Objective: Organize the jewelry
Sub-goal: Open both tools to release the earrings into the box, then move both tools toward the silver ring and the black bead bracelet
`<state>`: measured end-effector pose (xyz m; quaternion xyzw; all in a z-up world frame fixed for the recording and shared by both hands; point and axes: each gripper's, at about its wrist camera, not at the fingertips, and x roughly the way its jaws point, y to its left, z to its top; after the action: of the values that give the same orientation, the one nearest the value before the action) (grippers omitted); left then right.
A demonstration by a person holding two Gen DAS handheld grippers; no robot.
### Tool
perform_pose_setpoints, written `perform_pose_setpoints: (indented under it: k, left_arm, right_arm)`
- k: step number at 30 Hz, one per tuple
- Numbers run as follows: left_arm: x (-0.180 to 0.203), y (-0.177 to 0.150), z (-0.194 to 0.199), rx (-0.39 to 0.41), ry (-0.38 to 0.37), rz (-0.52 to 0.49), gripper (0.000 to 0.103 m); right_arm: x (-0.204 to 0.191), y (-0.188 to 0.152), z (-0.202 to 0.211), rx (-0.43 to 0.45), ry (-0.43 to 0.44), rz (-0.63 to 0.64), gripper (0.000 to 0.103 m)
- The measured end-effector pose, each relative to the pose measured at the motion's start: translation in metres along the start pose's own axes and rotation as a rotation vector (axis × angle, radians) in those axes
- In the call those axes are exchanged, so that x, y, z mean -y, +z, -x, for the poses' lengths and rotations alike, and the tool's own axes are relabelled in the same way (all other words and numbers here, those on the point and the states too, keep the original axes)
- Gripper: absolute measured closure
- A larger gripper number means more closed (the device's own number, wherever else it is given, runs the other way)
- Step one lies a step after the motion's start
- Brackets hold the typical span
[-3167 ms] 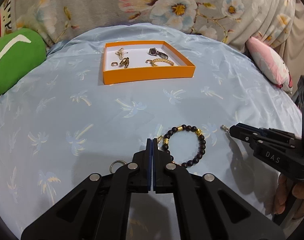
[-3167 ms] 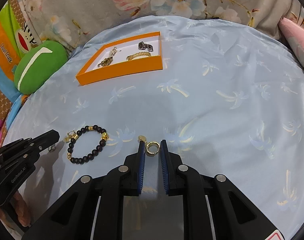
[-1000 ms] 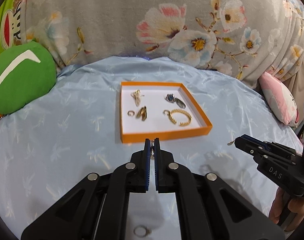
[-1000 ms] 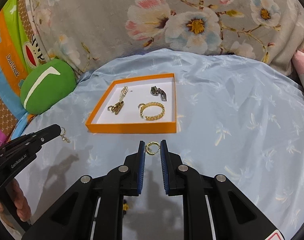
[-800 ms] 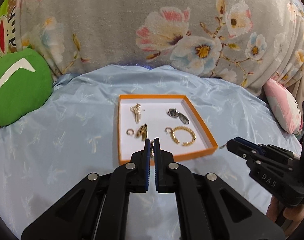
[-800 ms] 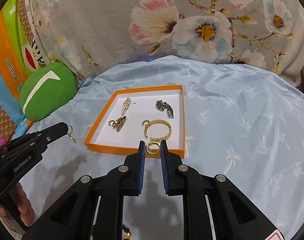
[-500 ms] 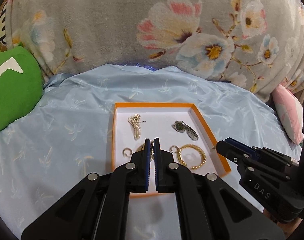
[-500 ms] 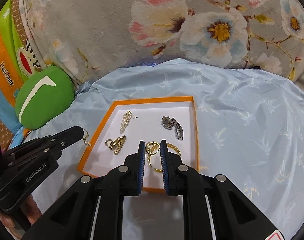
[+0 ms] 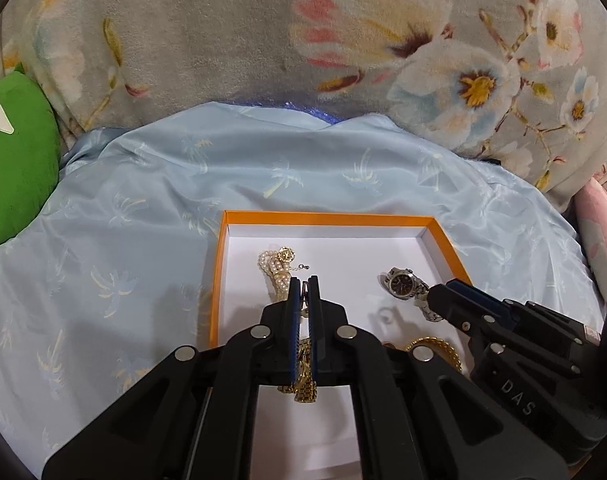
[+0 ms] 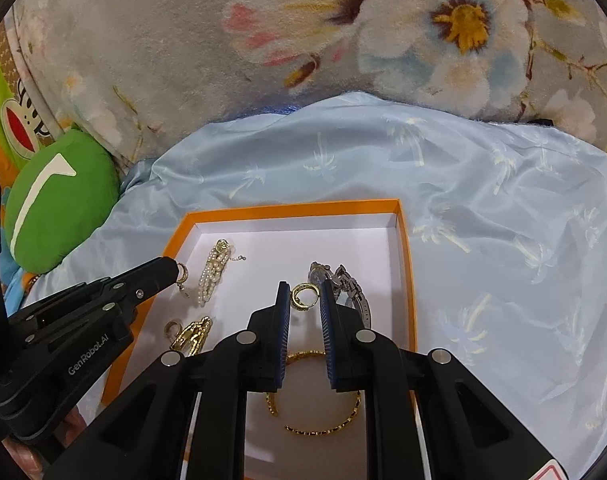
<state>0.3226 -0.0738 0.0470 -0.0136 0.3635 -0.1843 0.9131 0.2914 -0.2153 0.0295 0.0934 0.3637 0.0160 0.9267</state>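
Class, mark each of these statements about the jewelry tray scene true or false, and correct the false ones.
1. The right hand-held gripper holds a gold hoop earring. True.
2. The tray is blue. False: it is orange with a white floor.
3. A wristwatch lies in the tray. True.
4. The pearl bracelet lies on the cloth outside the tray. False: it lies inside the tray.
5. The left hand-held gripper is wide open. False: it is shut on a small earring.

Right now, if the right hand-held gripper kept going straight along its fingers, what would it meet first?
Probably the white floor of the orange box, beside the wristwatch. The right hand-held gripper, shut on a gold hoop earring, points down into it; depth is unclear.
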Motion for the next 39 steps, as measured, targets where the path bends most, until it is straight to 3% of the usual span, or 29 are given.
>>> perform_pose_setpoints:
  k: [17, 23, 26, 29, 39]
  left_arm:
    - [-0.002, -0.004, -0.006, 0.0, 0.029, -0.004, 0.099]
    - [-0.006, -0.009, 0.018, 0.025, 0.023, 0.017, 0.099]
    - [-0.011, -0.027, 0.043, 0.036, 0.043, 0.018, 0.098]
    - [-0.02, -0.055, 0.072, 0.036, 0.047, 0.041, 0.088]
    - [-0.021, -0.16, 0.146, -0.015, 0.099, 0.022, 0.087]
  right_arm:
    - [-0.01, -0.005, 0.001, 0.018, -0.022, 0.045, 0.087]
    - [-0.011, -0.019, 0.025, 0.035, -0.04, 0.058, 0.087]
    - [-0.008, -0.042, 0.052, 0.038, -0.051, 0.054, 0.087]
    - [-0.005, -0.077, 0.079, 0.025, -0.059, 0.044, 0.082]
    - [-0.028, -0.183, 0.146, -0.068, -0.011, 0.049, 0.081]
